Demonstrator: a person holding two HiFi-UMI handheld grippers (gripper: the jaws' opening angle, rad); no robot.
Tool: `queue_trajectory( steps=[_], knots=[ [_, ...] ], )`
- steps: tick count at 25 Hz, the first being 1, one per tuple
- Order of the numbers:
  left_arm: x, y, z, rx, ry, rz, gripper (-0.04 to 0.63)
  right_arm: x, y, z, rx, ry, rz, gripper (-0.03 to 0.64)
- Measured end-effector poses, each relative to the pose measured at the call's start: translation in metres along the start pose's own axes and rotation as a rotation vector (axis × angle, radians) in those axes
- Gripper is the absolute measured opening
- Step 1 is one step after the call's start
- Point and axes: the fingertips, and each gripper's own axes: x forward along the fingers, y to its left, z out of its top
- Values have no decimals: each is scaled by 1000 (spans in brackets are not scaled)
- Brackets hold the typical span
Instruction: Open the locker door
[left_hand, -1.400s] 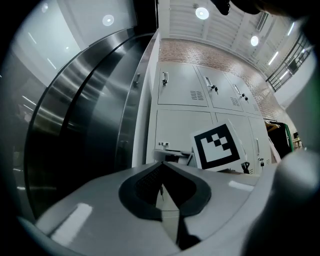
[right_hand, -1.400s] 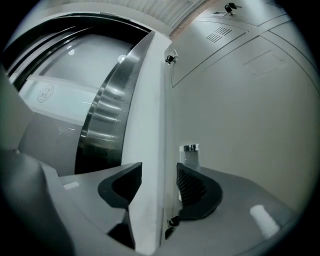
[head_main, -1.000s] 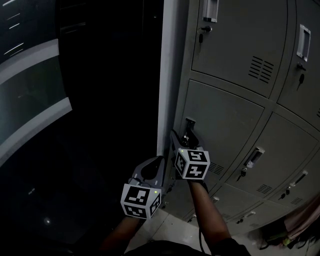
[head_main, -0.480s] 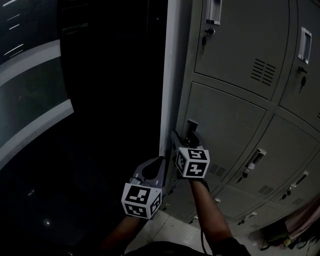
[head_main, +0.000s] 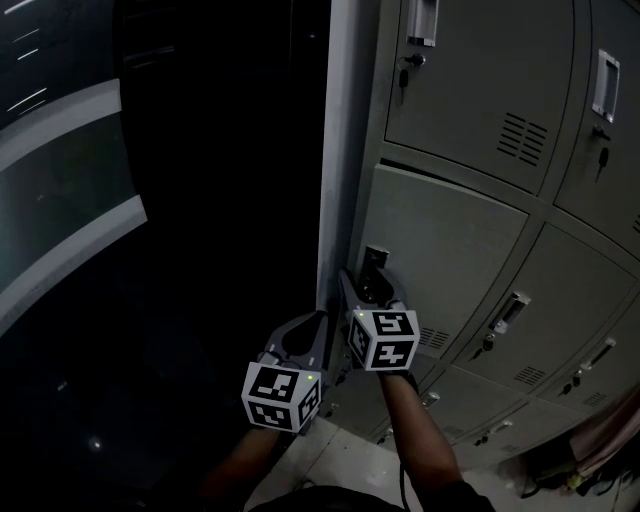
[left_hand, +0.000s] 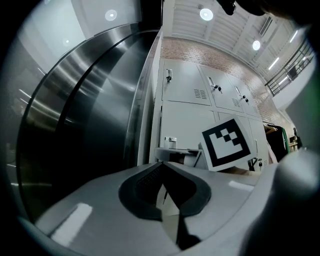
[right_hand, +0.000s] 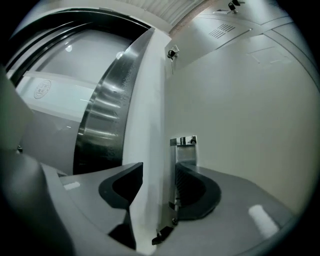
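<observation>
Left of the locker door (head_main: 450, 240) stands a dark, curved, glossy wall (head_main: 70, 190) crossed by two pale bands; most of it is lost in shadow. Below and left of the door, the left gripper (head_main: 313, 330) has its two ribbed black pads pressed tip to tip, with nothing between them. At the door's left edge the right gripper (head_main: 368, 285) is closing on the handle (right_hand: 184, 150), a narrow chrome plate. Its right pad lies against the plate and its left pad against the door's pale edge. Each gripper carries one black-and-white marker cube. The door is flat grey painted metal, with a dark gap along its top edge. Two similar doors sit above it. The doors below and right of it are cut off by the frame.
</observation>
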Motion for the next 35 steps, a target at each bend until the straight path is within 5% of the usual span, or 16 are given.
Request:
queue_trajectory(
  steps=[19, 35],
  knots=[
    [-66, -66, -15, -37, -15, 130, 6, -126, 54, 10, -40, -46, 186, 144],
    [-108, -153, -28, -26, 3, 125, 6, -226, 42, 18, -58, -69, 188, 120]
  ],
)
